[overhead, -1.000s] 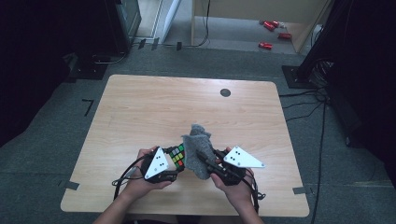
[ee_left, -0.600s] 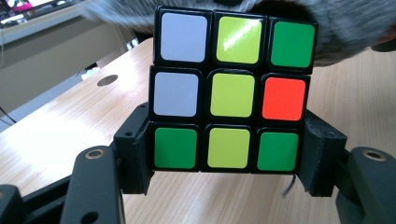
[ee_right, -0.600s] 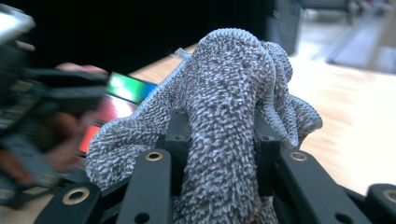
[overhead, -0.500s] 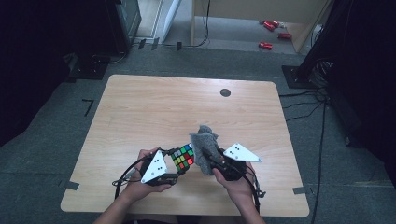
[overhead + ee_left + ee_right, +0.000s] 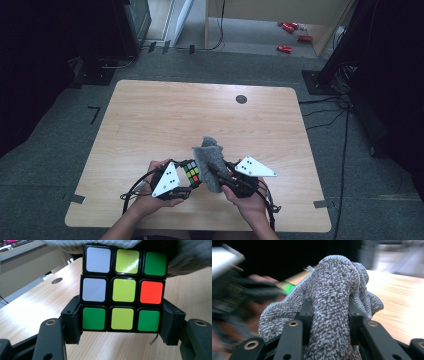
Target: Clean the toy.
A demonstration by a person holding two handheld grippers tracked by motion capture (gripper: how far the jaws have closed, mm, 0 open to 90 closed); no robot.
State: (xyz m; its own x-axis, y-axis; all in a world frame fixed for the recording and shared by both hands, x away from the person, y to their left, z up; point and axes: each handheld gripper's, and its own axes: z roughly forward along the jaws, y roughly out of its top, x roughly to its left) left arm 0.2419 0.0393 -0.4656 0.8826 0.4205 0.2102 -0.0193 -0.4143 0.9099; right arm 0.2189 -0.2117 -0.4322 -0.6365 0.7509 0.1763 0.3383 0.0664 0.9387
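A scrambled colour cube with white, yellow, green and orange stickers is clamped in my left gripper near the table's front edge. In the left gripper view the cube sits squarely between the two black jaws, and my left gripper presses both of its sides. A grey fuzzy cloth is bunched in my right gripper and rests against the cube's right side. The right gripper view has the cloth squeezed between the jaws of my right gripper, with the cube's green patch blurred behind it.
The wooden table has a small black round cap at its far right. Grey carpet surrounds the table, with cables on the right and red objects on the far floor.
The cloth has shifted across the cube, from draped upright in front of it to lying against its right side. Both hands have stayed at the front edge.
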